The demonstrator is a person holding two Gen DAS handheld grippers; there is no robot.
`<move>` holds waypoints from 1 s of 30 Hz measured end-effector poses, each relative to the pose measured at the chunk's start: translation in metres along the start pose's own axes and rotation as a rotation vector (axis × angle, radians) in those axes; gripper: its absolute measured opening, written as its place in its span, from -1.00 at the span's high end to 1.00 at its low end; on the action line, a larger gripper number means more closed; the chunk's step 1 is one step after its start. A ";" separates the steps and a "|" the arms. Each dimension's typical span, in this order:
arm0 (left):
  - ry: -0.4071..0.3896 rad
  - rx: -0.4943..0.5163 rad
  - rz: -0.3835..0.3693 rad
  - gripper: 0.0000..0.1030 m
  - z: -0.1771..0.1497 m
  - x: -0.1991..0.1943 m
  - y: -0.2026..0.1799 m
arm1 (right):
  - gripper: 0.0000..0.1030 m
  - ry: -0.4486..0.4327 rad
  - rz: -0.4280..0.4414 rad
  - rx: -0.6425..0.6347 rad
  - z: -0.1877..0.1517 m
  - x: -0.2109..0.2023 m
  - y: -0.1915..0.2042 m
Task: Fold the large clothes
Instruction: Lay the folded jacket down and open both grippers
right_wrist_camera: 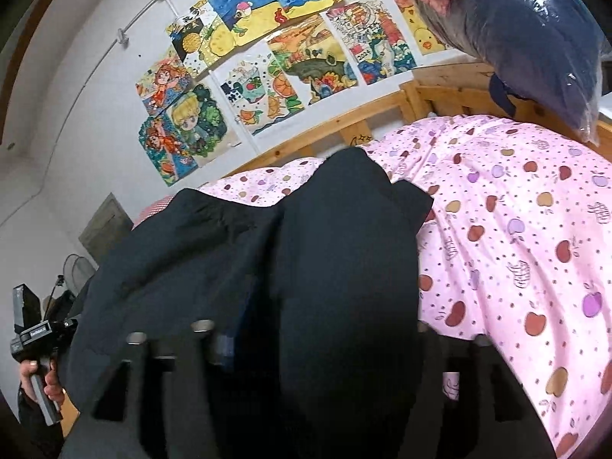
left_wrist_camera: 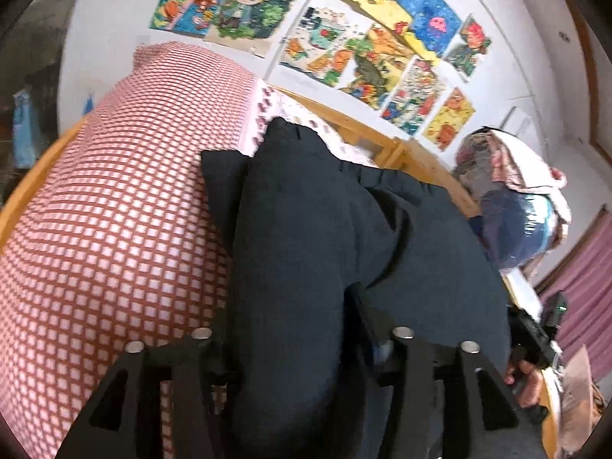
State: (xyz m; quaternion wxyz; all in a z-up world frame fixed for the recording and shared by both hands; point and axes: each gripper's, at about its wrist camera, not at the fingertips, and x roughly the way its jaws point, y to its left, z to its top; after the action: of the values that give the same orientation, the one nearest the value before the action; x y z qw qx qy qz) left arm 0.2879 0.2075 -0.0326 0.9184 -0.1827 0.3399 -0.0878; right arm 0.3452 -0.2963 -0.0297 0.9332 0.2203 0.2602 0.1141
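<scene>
Here we have the dark garment [left_wrist_camera: 306, 267] draped over the bed [right_wrist_camera: 516, 229], each end bunched between the fingers of the left gripper [left_wrist_camera: 302, 338] and right gripper [right_wrist_camera: 313, 329], which look clamped on it (the cloth hides the tips). We should lift both ends level and lay them flat across the bed.
</scene>
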 end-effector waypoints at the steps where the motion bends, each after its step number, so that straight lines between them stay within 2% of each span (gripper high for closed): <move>1: -0.009 0.007 0.044 -0.25 -0.001 -0.002 -0.002 | -0.27 0.001 -0.016 -0.004 0.000 -0.002 0.002; 2: -0.017 0.016 0.076 -0.39 -0.001 -0.004 -0.005 | -0.35 0.000 -0.028 -0.009 0.001 -0.005 0.003; 5: -0.035 0.043 0.137 -0.57 -0.003 -0.011 -0.015 | -0.63 -0.019 -0.080 -0.048 0.001 -0.016 0.011; 11: -0.090 0.068 0.230 -0.93 -0.010 -0.030 -0.035 | -0.76 -0.050 -0.123 -0.107 0.004 -0.040 0.025; 16: -0.124 0.093 0.271 -0.99 -0.019 -0.048 -0.055 | -0.79 -0.087 -0.136 -0.132 0.006 -0.065 0.035; 22: -0.135 0.139 0.238 -1.00 -0.032 -0.069 -0.078 | -0.86 -0.143 -0.122 -0.198 0.004 -0.101 0.055; 30: -0.191 0.189 0.214 -1.00 -0.056 -0.102 -0.113 | -0.88 -0.171 -0.089 -0.278 -0.005 -0.140 0.086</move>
State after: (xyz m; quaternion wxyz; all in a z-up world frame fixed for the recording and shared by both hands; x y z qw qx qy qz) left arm 0.1702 0.1177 0.0330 0.9637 -0.0657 0.2588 -0.0036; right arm 0.2171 -0.2647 0.0683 0.9775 0.0861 0.1710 0.0883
